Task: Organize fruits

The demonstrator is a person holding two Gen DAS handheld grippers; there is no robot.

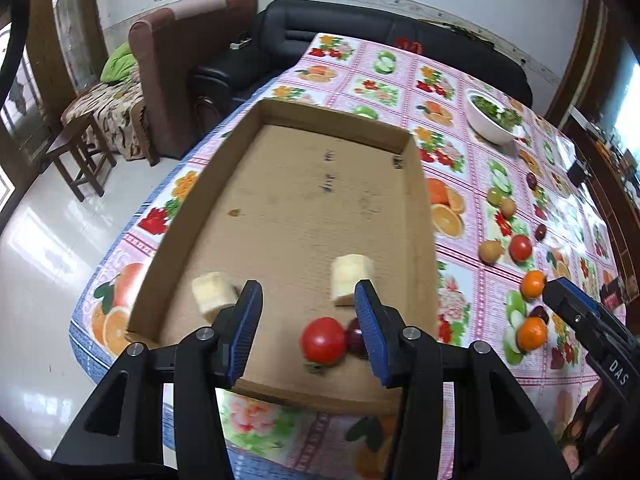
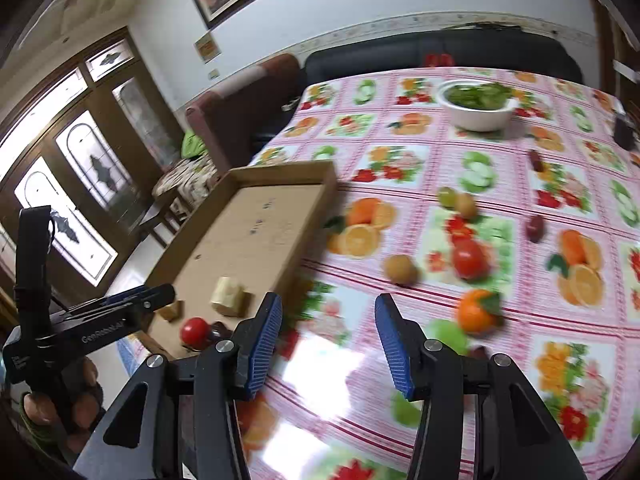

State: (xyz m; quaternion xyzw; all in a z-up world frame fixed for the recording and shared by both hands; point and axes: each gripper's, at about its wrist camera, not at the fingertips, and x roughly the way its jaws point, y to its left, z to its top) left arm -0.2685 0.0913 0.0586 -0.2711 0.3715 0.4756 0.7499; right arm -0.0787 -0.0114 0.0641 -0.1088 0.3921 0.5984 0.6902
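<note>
A shallow cardboard tray (image 1: pixel 416 200) holds two pale banana chunks (image 1: pixel 352 278), a red tomato (image 1: pixel 323 340) and a dark plum (image 1: pixel 355 336). Another tomato (image 1: pixel 521 247), two oranges (image 1: pixel 533 284), brown fruits (image 1: pixel 491 251) and plums (image 1: pixel 541 232) lie scattered on the desk right of it.

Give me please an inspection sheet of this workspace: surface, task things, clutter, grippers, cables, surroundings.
Surface: table under pink fruit-print tablecloth.
Job's things: shallow brown cardboard tray holds two pale banana pieces, a red tomato and a dark red fruit. Outside it lie a second red tomato, two orange tangerines and small brown fruits.
Clutter: white bowl of green leaves.
Grippers: left gripper open over the tray; right gripper open over the cloth.
Cables: nothing seen.
Surroundings: black sofa, brown armchair, wooden stool.
</note>
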